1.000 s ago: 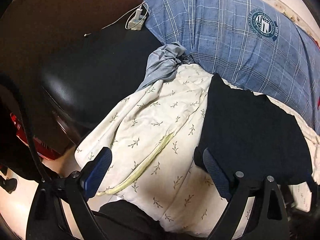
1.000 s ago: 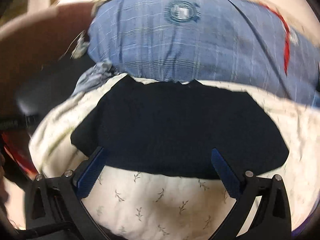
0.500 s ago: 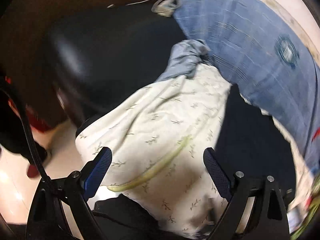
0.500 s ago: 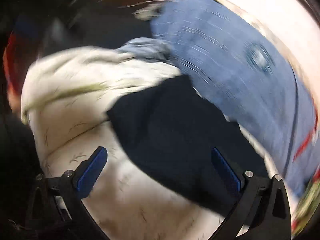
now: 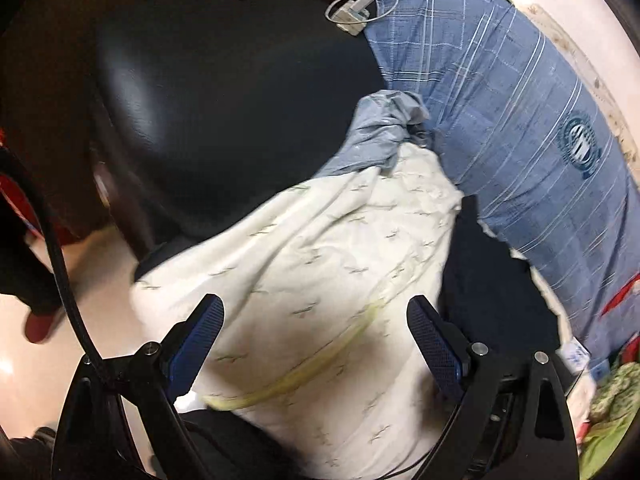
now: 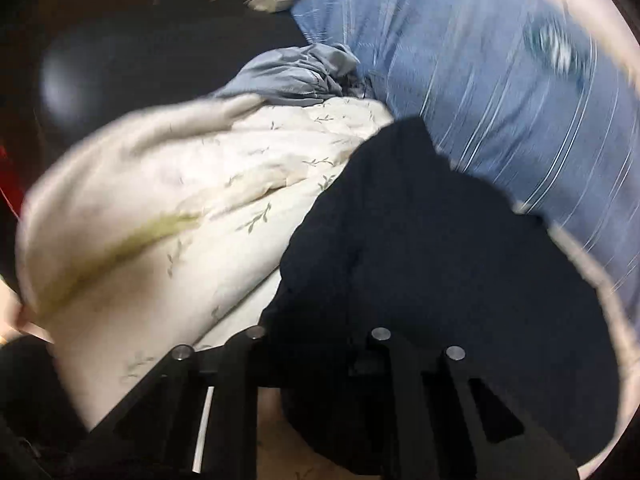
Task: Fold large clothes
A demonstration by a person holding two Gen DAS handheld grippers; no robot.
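Between the earlier views and this one, the jaws of the right tool [image 6: 316, 344] had just been closing: they had stood spread wide over the dark garment [image 6: 420, 272], and now the arms were drawn nearly together with the garment's near edge bunched between them. The pads themselves were hidden behind the black linkage and the dark cloth, so a firm pinch was judged likely but could not be confirmed. The right wrist view was smeared. From this it was judged that the first grasp of a fold was being taken on the garment's near edge.

The left tool [image 5: 316, 344] was seen spread wide, its blue pads [image 5: 202, 332] hanging over the cream leaf-printed quilt [image 5: 320, 264] with nothing between them; it was judged not yet to have a share in the fold.

The dark garment was laid on the quilt on the bed, its far edge against the blue checked pillow [image 5: 520, 128]. In the left wrist view it was seen just beyond the right pad, toward the bed's far side. It appeared plain, navy or black, soft and mostly flat, with a lifted hump near the right tool; no sleeves or collar could be made out.
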